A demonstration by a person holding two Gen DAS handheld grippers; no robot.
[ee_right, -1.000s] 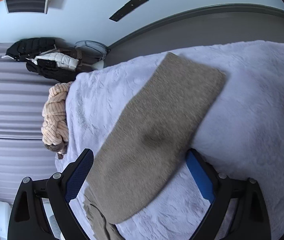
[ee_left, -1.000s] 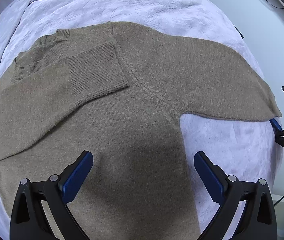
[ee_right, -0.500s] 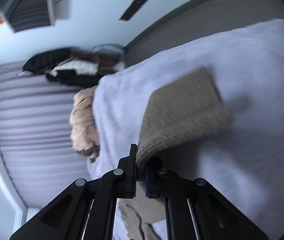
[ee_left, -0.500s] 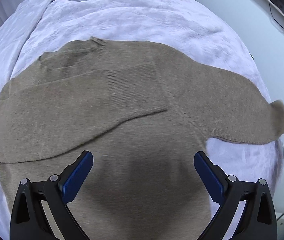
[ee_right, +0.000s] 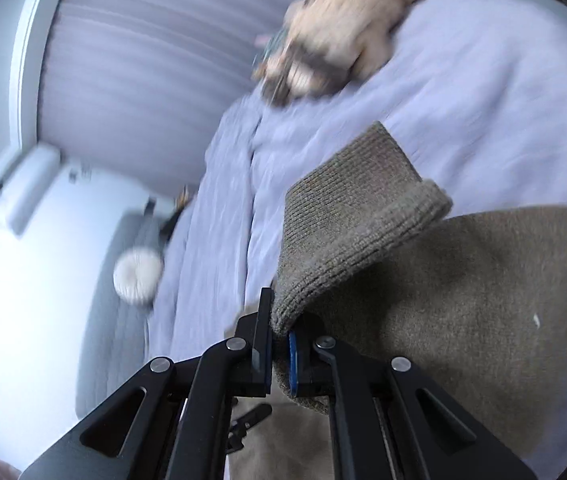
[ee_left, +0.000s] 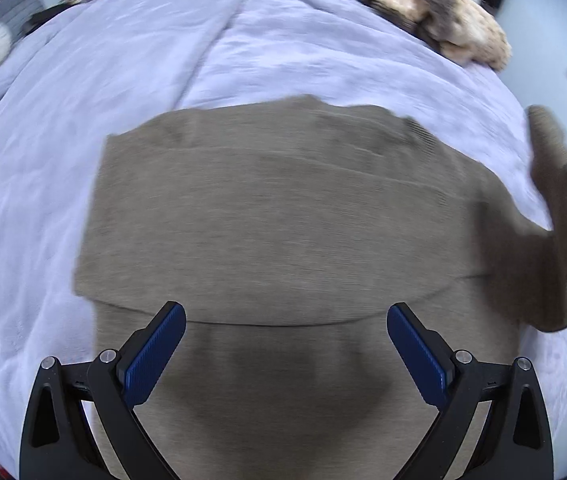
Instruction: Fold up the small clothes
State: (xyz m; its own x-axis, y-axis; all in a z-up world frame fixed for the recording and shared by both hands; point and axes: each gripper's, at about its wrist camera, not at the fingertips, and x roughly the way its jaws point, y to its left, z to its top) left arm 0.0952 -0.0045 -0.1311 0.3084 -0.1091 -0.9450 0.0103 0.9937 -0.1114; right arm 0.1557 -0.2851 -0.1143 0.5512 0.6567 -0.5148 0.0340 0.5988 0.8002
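Note:
An olive-brown knit sweater (ee_left: 283, 216) lies flat on a lavender blanket (ee_left: 103, 92). One sleeve is folded across its chest. My left gripper (ee_left: 285, 344) is open and empty, hovering over the sweater's lower body. My right gripper (ee_right: 281, 340) is shut on the ribbed cuff of the other sleeve (ee_right: 347, 232) and holds it lifted above the sweater body (ee_right: 483, 320). In the left wrist view that raised sleeve (ee_left: 555, 200) stands up at the right edge, with the right gripper partly visible beside it.
A pile of beige and brown clothes (ee_left: 435, 28) lies at the far end of the bed; it also shows in the right wrist view (ee_right: 343, 36). A round white object (ee_right: 137, 276) sits beside the bed, with pleated curtains (ee_right: 143, 72) behind.
My right gripper closed on the sleeve cuff and lifted it up and inward over the sweater. The left gripper stayed open while its view shifted up the bed.

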